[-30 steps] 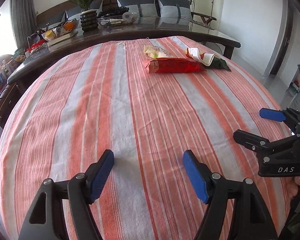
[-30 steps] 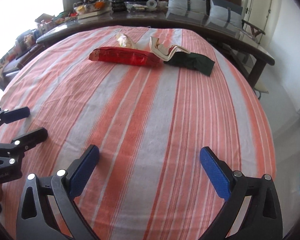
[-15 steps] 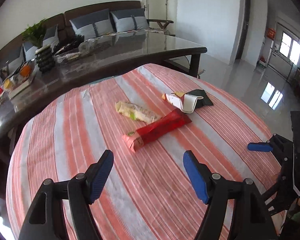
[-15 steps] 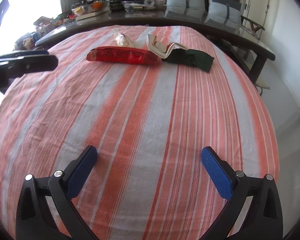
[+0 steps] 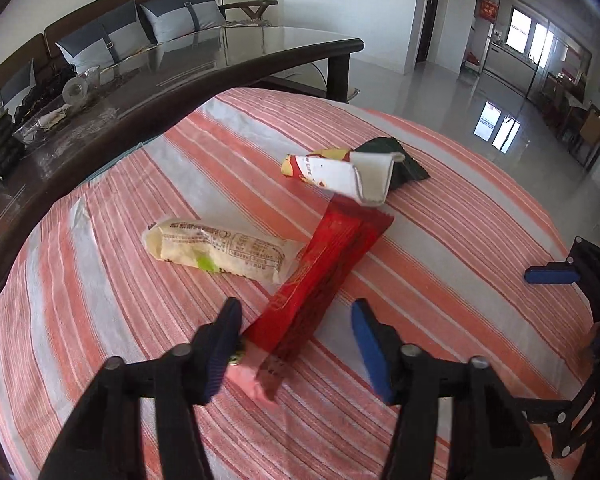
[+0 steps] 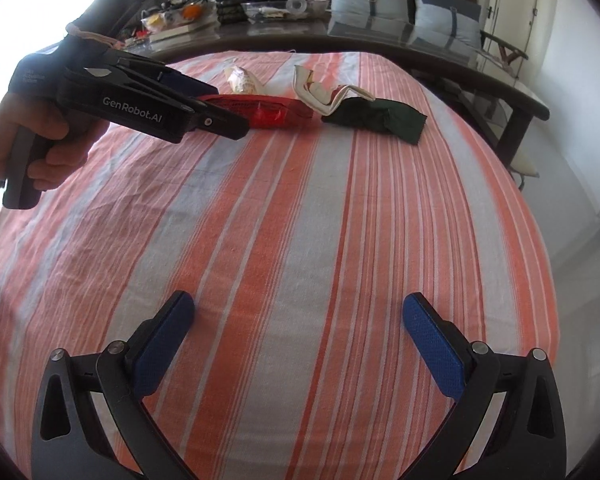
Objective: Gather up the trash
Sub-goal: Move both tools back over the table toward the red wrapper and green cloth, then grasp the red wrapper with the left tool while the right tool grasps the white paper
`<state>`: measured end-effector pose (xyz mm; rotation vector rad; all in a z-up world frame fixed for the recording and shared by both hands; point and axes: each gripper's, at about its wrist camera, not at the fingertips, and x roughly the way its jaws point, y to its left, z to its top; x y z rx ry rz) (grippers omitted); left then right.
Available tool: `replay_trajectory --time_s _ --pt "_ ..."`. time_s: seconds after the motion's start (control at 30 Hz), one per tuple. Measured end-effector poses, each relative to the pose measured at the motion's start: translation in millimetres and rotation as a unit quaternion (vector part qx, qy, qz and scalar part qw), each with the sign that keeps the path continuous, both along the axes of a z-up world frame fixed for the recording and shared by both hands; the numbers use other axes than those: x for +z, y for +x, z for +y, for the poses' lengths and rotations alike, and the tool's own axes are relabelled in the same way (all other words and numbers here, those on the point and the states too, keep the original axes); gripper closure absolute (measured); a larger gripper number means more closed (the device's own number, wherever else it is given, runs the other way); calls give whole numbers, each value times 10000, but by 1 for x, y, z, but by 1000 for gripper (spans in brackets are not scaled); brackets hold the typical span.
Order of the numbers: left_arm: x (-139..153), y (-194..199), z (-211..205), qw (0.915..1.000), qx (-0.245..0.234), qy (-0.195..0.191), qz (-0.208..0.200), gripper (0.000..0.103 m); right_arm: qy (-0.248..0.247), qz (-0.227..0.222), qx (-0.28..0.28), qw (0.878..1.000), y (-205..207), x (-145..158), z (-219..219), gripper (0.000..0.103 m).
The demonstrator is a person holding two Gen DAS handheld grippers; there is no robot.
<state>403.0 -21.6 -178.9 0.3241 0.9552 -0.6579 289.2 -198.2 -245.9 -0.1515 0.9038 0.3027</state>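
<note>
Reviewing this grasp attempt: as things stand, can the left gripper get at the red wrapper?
Probably yes. The left gripper is open, its fingers either side of the red wrapper's near end, nothing between. The cream wrapper lies alongside, possibly touching.

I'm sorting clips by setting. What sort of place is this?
Most likely a home living and dining room. A sofa with grey cushions stands behind a dark glass-topped table, and wrappers like the red one lie on a striped tablecloth.

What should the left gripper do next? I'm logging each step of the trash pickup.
Probably close: the left gripper is open with the near end of the red wrapper lying between its fingers on the striped cloth, so shutting should pinch it.
</note>
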Motion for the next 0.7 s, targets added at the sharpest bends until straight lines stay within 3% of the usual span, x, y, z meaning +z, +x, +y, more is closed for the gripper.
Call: replay_trajectory --time_s 0.07,0.27,0.5,0.6,0.7 --pt "0 -4 8 9998 173 -137 2 81 3 2 -2 10000 0 0 0 0" --pt "12 -62 45 9938 974 -542 9 84 4 3 2 10000 0 0 0 0" --pt "16 -143 92 9659 2521 -575 150 83 4 4 3 10000 0 0 0 0" --pt "10 -153 90 9641 2606 -502 -25 78 3 4 3 10000 0 0 0 0" --pt "2 -150 83 9644 2623 -309 -105 40 3 4 3 10000 0 0 0 0"
